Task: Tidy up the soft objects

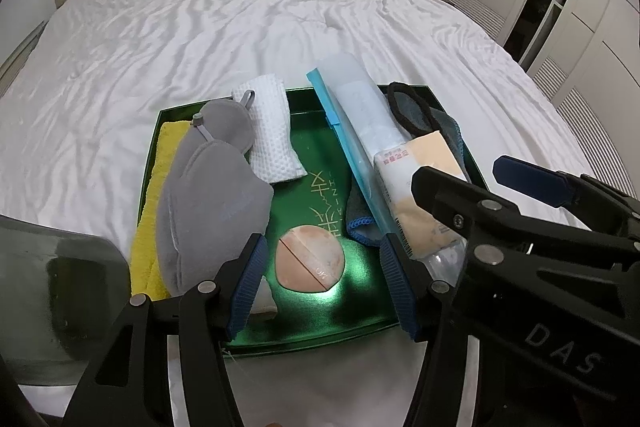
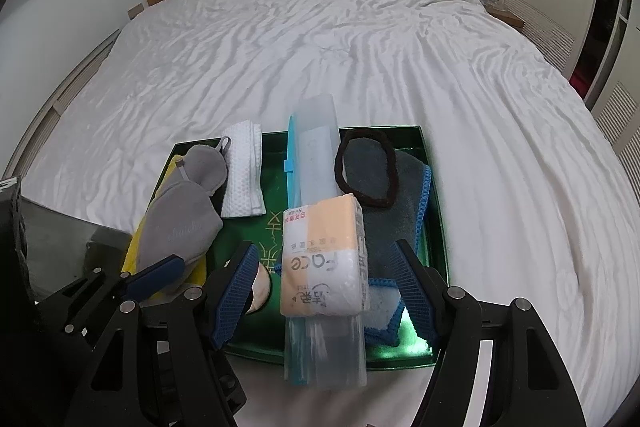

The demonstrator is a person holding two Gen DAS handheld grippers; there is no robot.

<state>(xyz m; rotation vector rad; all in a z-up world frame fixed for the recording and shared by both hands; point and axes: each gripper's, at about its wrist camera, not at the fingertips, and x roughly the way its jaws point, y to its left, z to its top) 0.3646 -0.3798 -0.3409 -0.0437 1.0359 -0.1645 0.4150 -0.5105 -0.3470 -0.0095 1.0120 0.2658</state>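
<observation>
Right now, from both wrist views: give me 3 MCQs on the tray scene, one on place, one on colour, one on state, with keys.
1. The tissue pack lies:
A. on the clear zip bag
B. under the yellow towel
C. outside the tray

2. The tray is:
A. red
B. green
C. white

3. The left gripper is:
A. shut on the sleep mask
B. shut on the tissue pack
C. open, holding nothing

Key: 1 A, the pack rests on top of the bag; 2 B, its floor and rim are green; 3 C, its pads stand apart with only the round pink puff on the tray floor between them.
</observation>
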